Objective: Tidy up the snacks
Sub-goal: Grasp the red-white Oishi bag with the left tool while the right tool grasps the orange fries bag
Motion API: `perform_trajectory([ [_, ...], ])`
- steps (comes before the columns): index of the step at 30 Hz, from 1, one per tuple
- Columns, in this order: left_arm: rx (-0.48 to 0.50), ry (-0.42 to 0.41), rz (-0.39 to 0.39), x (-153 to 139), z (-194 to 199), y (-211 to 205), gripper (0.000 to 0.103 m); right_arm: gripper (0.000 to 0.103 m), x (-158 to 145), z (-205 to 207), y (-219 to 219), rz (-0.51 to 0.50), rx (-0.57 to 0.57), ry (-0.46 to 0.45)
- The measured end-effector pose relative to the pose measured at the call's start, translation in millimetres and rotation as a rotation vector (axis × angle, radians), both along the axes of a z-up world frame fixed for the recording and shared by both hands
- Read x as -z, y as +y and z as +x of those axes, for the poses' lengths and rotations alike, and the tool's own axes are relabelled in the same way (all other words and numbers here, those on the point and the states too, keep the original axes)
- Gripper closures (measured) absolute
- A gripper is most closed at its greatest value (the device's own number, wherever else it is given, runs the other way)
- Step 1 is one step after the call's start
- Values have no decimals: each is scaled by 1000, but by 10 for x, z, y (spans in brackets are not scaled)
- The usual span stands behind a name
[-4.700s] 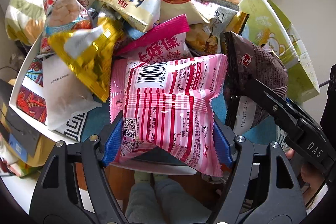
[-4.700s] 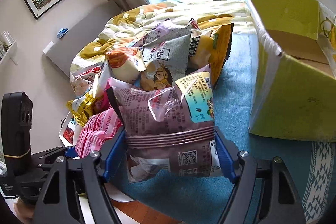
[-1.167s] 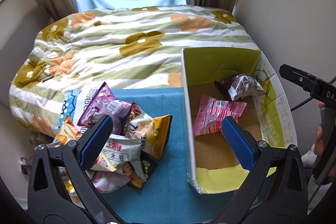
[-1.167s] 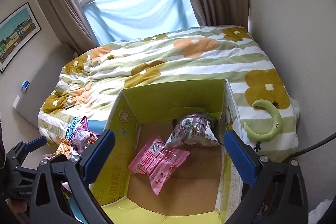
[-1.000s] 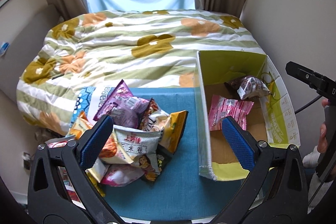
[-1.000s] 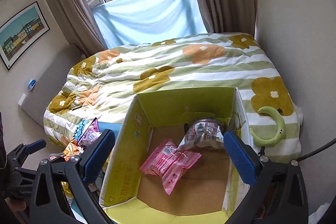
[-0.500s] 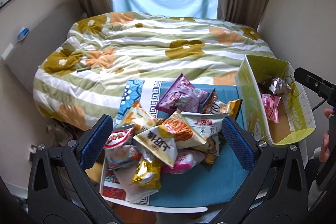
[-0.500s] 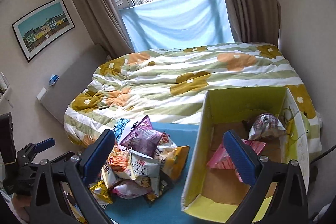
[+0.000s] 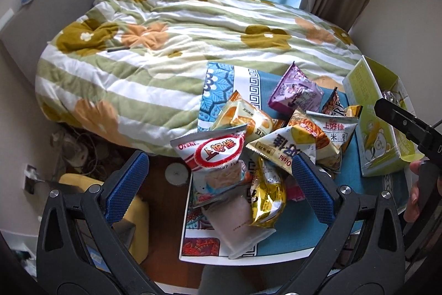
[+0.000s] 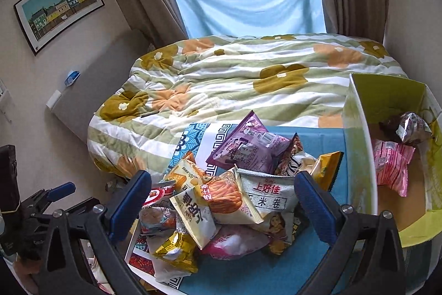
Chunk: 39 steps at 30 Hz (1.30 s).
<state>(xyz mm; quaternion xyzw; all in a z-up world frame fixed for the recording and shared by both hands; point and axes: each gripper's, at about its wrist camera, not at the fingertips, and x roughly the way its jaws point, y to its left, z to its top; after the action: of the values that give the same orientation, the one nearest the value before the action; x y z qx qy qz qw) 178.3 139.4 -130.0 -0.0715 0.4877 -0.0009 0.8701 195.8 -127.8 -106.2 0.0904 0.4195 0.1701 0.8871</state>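
Both grippers hover with fingers spread wide and empty: the left gripper [image 9: 221,184] above the near-left of the snack pile [image 10: 221,198], the right gripper [image 10: 222,201] over its middle. The pile lies on the bench [image 9: 290,239]. To the right stands the yellow box [image 10: 359,134], holding a pink packet [image 10: 392,165] and a dark packet [image 10: 411,126]. Best to pick one top bag each, gripping its flat sealed edge. A second ago both grippers hung over the box; now they are back at the pile.
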Motion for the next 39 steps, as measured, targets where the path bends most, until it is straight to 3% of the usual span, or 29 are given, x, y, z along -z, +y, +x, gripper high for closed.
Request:
perform_trajectory([
  [9, -17, 70, -68, 705, 240, 24, 1, 0, 481, 214, 356, -90, -100, 9],
  [19, -89, 102, -30, 1183, 367, -80, 1, 0, 983, 327, 451, -138, -211, 61],
  [21, -97, 112, -29, 1228, 379, -92, 3, 0, 1042, 354, 470, -140, -233, 70],
  [25, -96, 141, -23, 1306, 390, -118, 28, 0, 1113, 394, 503, -143, -267, 72],
  [39, -74, 112, 31, 1182, 308, -162, 43, 0, 1280, 432, 648, -200, -341, 62],
])
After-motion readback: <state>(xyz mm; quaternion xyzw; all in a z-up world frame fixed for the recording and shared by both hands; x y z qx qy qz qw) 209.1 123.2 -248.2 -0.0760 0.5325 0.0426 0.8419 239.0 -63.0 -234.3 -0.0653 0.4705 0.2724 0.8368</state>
